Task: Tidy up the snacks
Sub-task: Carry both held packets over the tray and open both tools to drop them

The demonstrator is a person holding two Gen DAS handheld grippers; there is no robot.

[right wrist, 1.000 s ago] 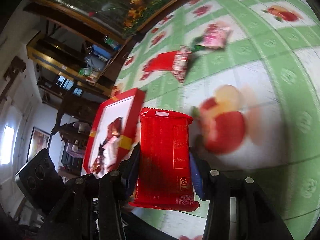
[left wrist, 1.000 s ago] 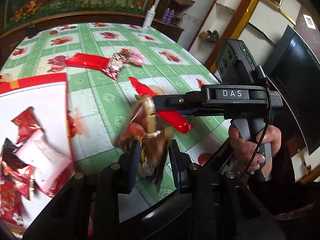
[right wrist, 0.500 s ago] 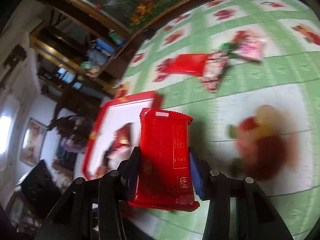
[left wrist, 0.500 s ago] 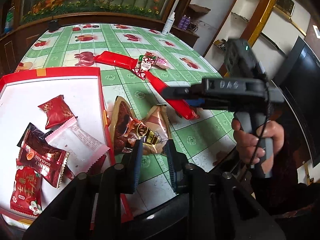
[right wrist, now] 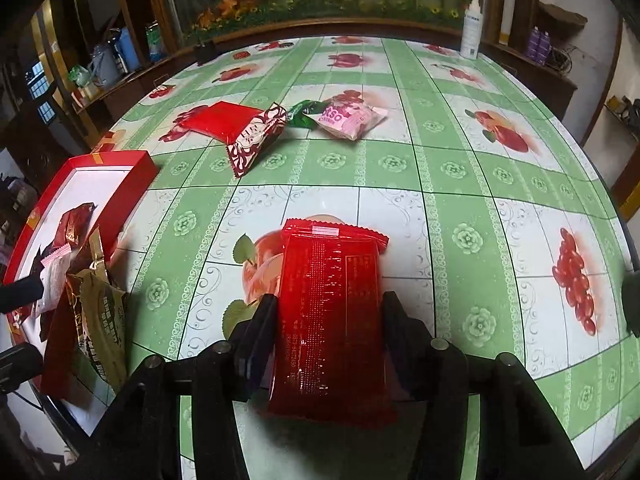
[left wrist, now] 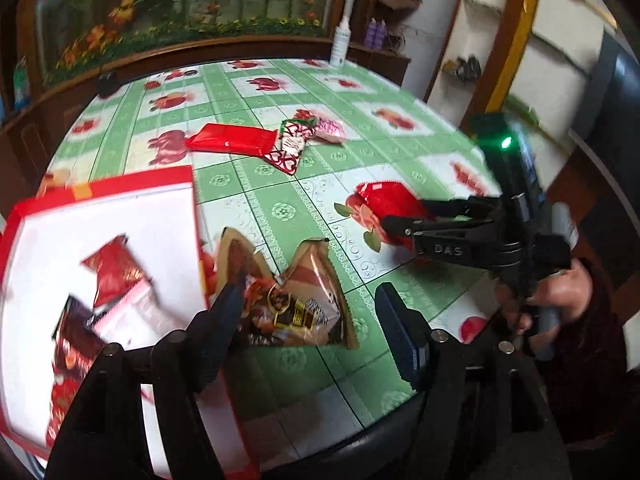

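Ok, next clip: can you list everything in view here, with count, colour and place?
tablecloth: one, green and white with fruit prints, covers the table
tray: one, red rim, white inside, table's left edge
tray snacks: several, red, dark and pink-white, inside the tray
brown packet: one, brown-gold, at the tray's near corner
held red packet: one, red, between the right tool's fingers
flat red packet: one, red, mid-table
patterned packet: one, red-white, overlapping the flat red packet
green packet: one, green, beside the pink packet
pink packet: one, pink, mid-table
bottle: one, white, far table edge
left tool: black, open
right tool: black, shut
hand: one, on the right tool's handle
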